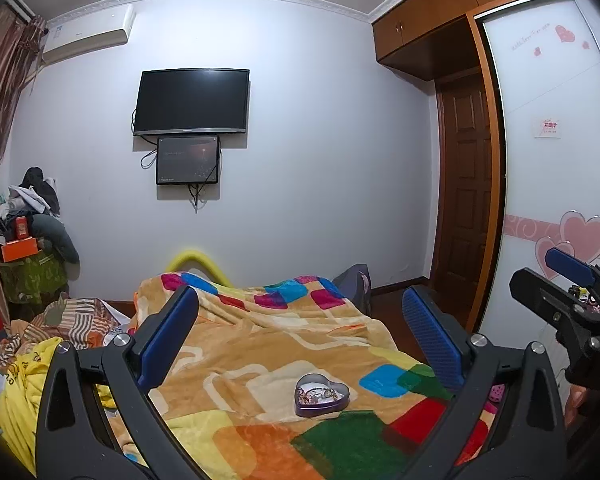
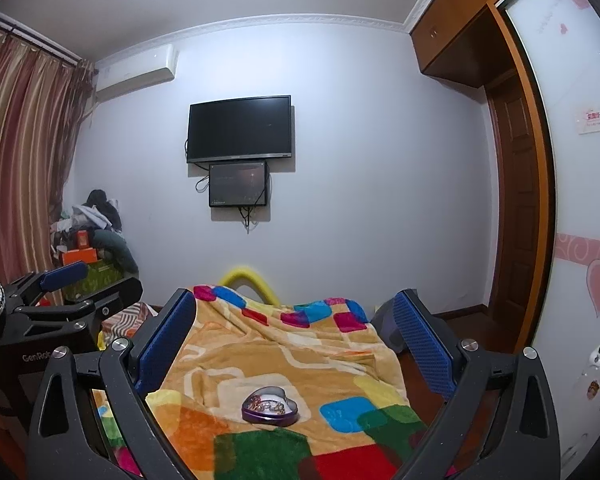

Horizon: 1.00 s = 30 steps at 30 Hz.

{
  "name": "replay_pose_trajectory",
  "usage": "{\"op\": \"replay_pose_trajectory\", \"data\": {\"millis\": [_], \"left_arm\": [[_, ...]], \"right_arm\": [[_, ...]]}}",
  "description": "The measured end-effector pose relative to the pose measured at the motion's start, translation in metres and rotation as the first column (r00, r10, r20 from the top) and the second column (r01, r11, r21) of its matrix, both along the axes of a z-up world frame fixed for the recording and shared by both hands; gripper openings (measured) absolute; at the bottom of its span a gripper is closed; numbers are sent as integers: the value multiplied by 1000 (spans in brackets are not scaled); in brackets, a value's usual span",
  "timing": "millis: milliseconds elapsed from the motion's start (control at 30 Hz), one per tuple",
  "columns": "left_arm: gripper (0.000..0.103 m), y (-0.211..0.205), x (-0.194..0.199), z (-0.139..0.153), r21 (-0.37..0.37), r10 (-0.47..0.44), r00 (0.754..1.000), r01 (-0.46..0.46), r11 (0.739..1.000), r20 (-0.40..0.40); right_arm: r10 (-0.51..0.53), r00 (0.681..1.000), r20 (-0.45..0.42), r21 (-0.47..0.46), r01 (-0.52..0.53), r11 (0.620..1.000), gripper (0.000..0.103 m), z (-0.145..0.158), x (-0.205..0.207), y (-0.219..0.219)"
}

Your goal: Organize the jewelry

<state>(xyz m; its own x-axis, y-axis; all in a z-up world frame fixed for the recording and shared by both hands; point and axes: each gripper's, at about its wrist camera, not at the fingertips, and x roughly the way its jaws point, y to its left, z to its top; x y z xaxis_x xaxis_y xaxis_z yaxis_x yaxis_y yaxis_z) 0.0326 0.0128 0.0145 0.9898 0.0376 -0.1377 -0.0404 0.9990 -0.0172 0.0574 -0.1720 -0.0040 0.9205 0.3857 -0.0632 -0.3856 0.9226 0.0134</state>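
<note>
Both tongs, left (image 1: 300, 344) and right (image 2: 296, 344), open, empty, above heart-shaped tin (image 1: 321, 395) mid-bed; soft blanket (image 1: 260, 344) may tip tin, spilling tangled jewelry (image 1: 318, 393).

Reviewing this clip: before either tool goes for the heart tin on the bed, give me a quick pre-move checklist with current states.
1. Left tool open, nothing held: ok.
2. Right tool open, nothing held: ok.
3. Heart-shaped tin lid off, contents reachable: ok.
4. Jewelry inside the tin, tangled or separate: cannot tell.
5. Tin resting flat on the blanket: ok, though the surface is soft and rumpled.
6. Path from both tools to the tin unobstructed: ok.
</note>
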Motion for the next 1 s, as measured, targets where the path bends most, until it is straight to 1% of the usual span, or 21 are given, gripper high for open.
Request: {"op": "replay_pose_trajectory", "data": {"millis": [467, 1000], "left_arm": [[103, 0, 2, -2, -1, -7, 1000, 7, 1000, -18], [103, 0, 2, -4, -13, -18, 999, 17, 1000, -31]], "right_arm": [[5, 1000, -2, -19, -5, 1000, 98, 2, -3, 1], [4, 1000, -2, -11, -4, 1000, 98, 2, -3, 1]]}}
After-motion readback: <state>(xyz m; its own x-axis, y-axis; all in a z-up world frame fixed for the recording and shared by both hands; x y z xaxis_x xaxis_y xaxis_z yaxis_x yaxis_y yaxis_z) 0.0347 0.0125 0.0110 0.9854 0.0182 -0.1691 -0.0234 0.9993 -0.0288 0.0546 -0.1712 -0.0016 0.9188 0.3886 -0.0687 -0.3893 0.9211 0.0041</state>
